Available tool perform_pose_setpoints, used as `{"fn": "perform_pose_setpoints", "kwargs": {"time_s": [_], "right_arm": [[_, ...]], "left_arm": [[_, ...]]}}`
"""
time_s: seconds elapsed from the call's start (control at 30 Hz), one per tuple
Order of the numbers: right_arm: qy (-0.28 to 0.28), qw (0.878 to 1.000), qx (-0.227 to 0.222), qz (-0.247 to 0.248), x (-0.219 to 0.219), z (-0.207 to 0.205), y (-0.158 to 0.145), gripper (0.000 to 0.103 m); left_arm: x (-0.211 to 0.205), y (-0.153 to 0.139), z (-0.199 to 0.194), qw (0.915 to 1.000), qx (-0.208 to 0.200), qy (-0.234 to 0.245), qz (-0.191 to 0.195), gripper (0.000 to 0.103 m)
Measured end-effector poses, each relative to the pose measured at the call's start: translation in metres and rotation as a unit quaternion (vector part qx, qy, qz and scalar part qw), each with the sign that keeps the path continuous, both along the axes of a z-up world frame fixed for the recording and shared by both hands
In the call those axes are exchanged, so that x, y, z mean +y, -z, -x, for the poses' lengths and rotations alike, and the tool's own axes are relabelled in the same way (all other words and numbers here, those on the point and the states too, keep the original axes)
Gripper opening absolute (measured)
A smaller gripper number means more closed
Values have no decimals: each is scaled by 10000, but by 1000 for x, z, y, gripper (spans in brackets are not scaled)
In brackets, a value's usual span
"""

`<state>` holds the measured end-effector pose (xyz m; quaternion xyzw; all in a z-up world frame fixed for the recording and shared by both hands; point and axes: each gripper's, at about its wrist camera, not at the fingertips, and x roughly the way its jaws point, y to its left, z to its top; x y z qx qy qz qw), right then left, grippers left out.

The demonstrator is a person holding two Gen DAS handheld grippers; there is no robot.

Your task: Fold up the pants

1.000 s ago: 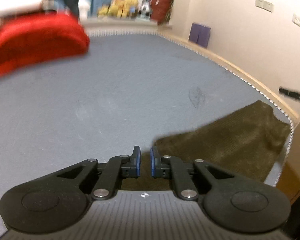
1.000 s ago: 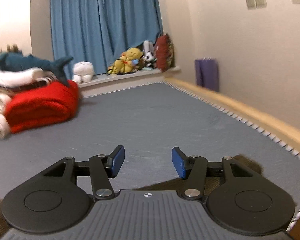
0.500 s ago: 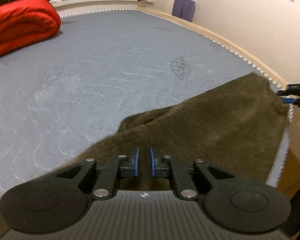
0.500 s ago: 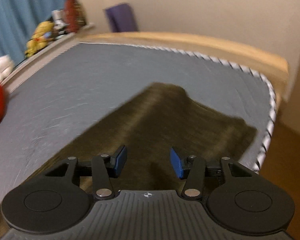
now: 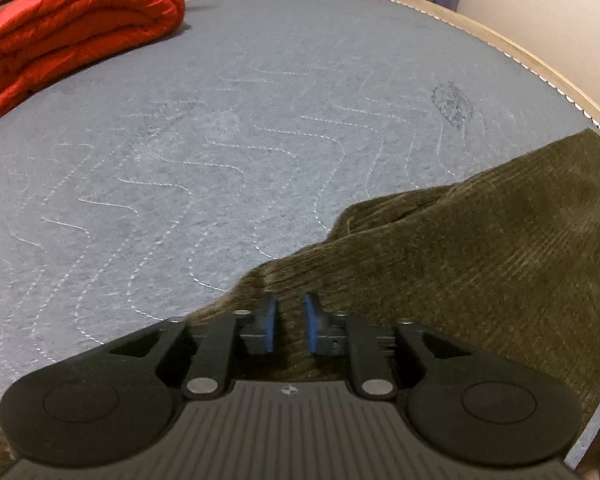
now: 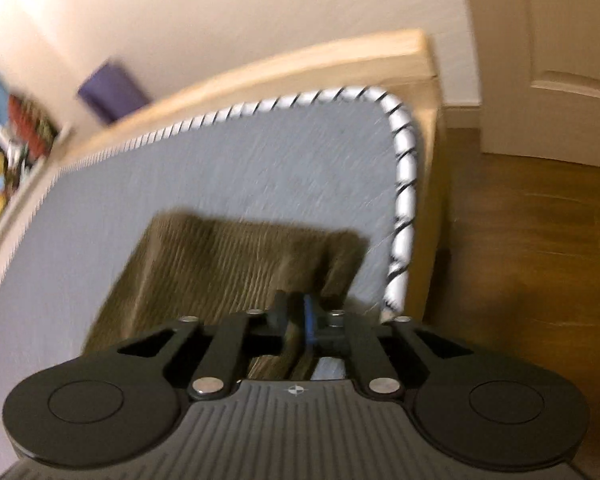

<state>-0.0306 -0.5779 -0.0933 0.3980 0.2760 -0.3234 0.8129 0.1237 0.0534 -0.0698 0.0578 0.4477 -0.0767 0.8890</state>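
Left gripper is opening, pads just apart over the olive corduroy pants on the mattress's near right corner. Right gripper is closing, seemingly pinching a fold.

A grey quilted mattress with wavy white stitch lines carries everything, edged by black-and-white twisted piping and sitting in a pale wooden bed frame. Olive-brown corduroy pants lie spread directly on the mattress at its near corner, reaching almost to the piping; 1 edge is rucked into a raised fold. Far from the pants, at the mattress's opposite side, rests 1 rolled red quilt. Between the quilt and the pants, nearer the frame, a dark smudge marks the fabric.
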Motion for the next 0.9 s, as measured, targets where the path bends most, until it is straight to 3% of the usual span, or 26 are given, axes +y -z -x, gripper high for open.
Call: {"fn": "perform_pose_setpoints", "kwargs": {"time_s": [0.03,0.13,0.3,0.53,0.57,0.63,0.7,0.9], "right_arm": [[43,9999,-88,-92,-4,2,1,33],[27,9985,-268,-486,-9,5,12,43],[-77,9960,-241,-852,-18,-2,27,44],[-303,9983,-32,-502,-15,-16,30,43],[-268,9987,31,-425,-13,-17,29,41],[-167,9993,166,-306,-9,-17,27,24],[-124,9995,104,-253,-7,-17,25,18],[-242,9984,-39,505,20,-21,-2,15]], "left_arm": [[1,-3,1,10000,-35,-4,31,35],[6,-14,7,9997,-161,-48,150,50],[15,-35,16,9980,-366,-187,477,52],[19,-57,31,9954,-584,-171,736,56],[18,-58,32,9953,-594,-163,742,56],[18,-59,34,9954,-613,-137,728,56],[19,-60,36,9954,-646,-126,693,56],[25,-59,41,9954,-669,-137,672,56]]}}
